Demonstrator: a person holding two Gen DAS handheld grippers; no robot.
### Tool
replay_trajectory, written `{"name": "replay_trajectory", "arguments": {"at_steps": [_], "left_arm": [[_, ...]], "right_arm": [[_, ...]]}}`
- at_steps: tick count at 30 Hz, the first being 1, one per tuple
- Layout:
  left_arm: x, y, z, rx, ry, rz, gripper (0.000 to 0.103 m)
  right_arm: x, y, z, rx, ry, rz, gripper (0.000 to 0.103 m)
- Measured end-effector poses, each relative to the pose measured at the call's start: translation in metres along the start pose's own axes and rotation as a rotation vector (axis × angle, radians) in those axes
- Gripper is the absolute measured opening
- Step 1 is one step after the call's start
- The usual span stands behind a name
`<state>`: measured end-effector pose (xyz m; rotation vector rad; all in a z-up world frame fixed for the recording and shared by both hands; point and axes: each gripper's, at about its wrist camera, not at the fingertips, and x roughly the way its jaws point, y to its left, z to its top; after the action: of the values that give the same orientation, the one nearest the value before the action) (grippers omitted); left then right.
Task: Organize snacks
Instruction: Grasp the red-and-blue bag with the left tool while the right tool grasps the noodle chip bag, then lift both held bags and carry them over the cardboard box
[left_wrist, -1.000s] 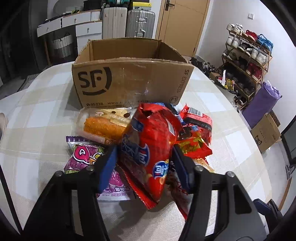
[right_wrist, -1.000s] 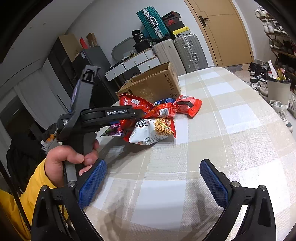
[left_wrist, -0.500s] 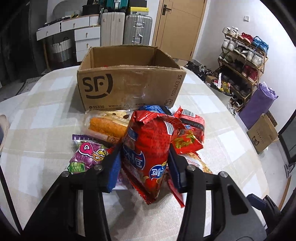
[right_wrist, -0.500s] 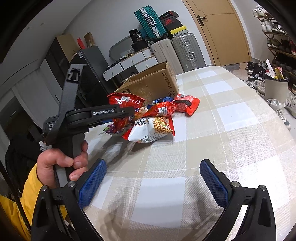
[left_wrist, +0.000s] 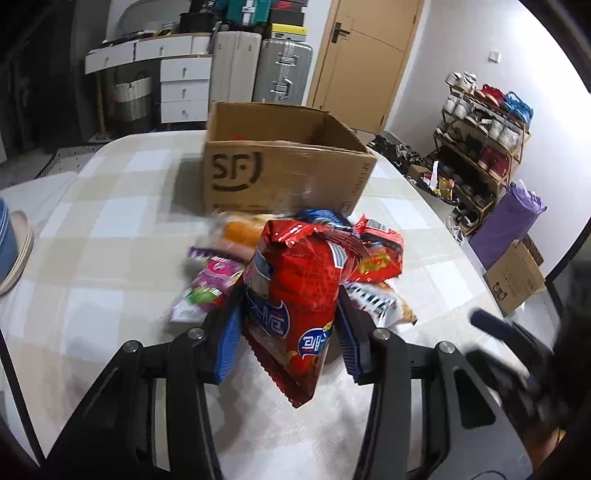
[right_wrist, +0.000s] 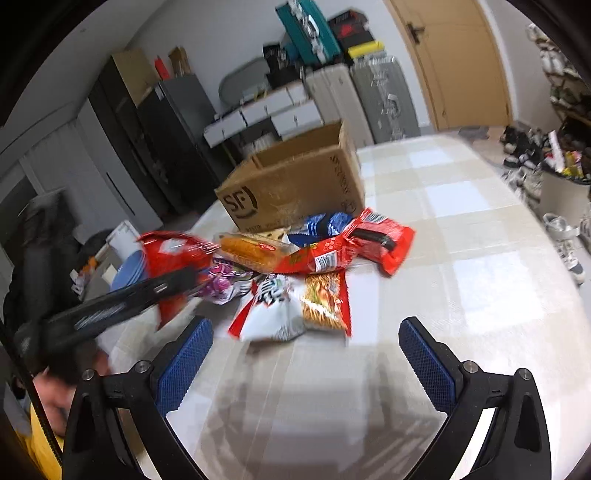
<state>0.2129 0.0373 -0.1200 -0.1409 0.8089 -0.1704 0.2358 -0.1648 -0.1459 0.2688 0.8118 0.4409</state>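
A red snack bag (left_wrist: 295, 295) hangs upright above the table, pinched between the blue pads of my left gripper (left_wrist: 290, 328), which is shut on it. The right wrist view shows the same bag (right_wrist: 173, 254) at the left, lifted clear of the pile. Several snacks lie on the table in front of the open cardboard box (left_wrist: 284, 173): a purple packet (left_wrist: 210, 280), a white bag (right_wrist: 273, 306), an orange pack (right_wrist: 251, 251) and a red packet (right_wrist: 376, 243). My right gripper (right_wrist: 306, 354) is open over bare tablecloth just short of the white bag, with nothing between its pads.
The box (right_wrist: 295, 188) stands behind the pile, top open. Stacked plates (left_wrist: 11, 251) sit at the table's left edge. Beyond the table are suitcases (left_wrist: 280, 70), a drawer unit, a shoe rack (left_wrist: 480, 140) and a small carton on the floor. A hand in a yellow sleeve holds the left gripper.
The left jaws have closed on the red bag and raised it off the pile. The right gripper has moved closer to the snacks, still open.
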Motion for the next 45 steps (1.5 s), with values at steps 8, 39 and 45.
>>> {"name": "replay_trajectory", "arguments": {"at_steps": [8,39,45], "left_arm": [[-0.041,0.030,-0.021,-0.068,-0.026,0.016,0.043],[-0.139,0.014,-0.066,-0.071,-0.083,-0.023,0.043],[-0.158,-0.008,-0.078,-0.026,-0.085,-0.057,0.043]], "right_arm": [[0.065,0.020,0.018,-0.073,0.147,-0.039,0.102],[-0.077,0.038,-0.040,0.045,-0.070,0.188,0.069],[-0.103,0.040,-0.055,0.062,-0.091,0.208,0.069]]}}
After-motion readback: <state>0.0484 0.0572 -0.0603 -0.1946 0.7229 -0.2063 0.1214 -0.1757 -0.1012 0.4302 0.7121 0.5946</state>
